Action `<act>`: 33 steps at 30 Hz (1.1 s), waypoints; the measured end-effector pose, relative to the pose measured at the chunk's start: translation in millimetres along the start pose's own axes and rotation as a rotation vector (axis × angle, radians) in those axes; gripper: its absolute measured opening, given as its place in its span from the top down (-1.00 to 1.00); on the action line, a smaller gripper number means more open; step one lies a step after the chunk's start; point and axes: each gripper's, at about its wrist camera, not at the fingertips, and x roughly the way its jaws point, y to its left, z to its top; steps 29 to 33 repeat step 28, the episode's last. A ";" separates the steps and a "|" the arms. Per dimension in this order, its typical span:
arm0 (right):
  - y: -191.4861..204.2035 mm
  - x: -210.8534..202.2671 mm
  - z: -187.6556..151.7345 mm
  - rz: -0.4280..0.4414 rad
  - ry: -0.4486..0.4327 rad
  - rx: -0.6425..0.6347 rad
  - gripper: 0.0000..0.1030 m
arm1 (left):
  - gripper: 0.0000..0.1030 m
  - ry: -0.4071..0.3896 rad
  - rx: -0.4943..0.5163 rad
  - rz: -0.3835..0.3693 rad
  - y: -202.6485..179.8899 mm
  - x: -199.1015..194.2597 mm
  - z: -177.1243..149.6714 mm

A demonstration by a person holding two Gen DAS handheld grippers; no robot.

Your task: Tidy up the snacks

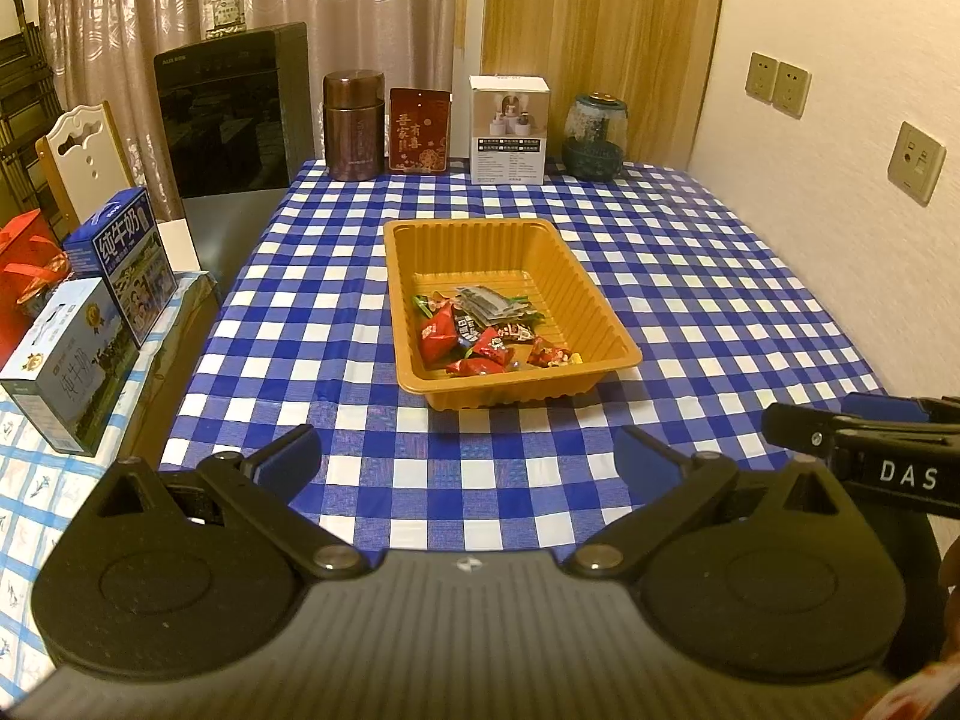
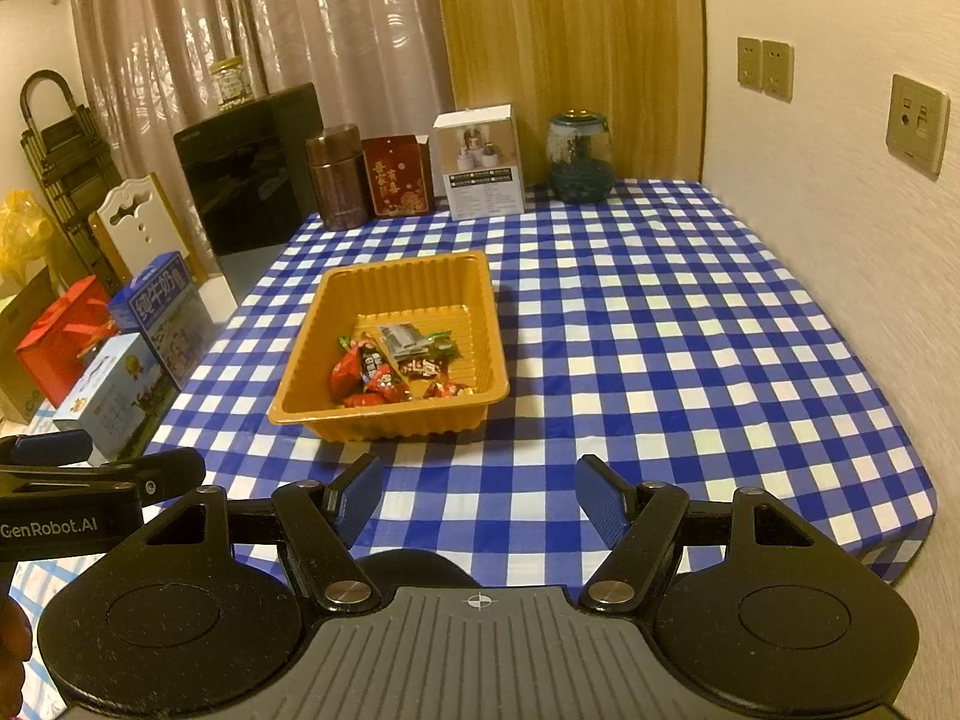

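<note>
Both grippers are hovering side by side above the near edge of the counter [image 1: 720, 252], holding nothing. The left gripper [image 1: 468, 462] is keeping its fingers [image 1: 288, 456] spread wide, and the right gripper [image 2: 477, 504] is showing the same released gap. The wrapped snacks [image 1: 480, 330] are lying heaped in the near end of the orange plastic tray [image 1: 606, 324], which is sitting mid-counter where either hand can reach it. No loose snacks are showing on the checked cloth, so I judge the sorting is nearly finished.
</note>
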 end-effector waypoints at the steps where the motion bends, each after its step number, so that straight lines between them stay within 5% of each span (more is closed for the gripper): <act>1: -0.7 -0.4 -0.5 0.001 0.000 0.001 -0.38 | -1.00 0.000 -0.001 0.000 0.0 -0.2 0.1; 33: -2.0 -0.4 -0.3 0.001 0.001 0.002 -0.38 | -1.00 -0.002 0.009 -0.017 -0.9 2.3 -4.0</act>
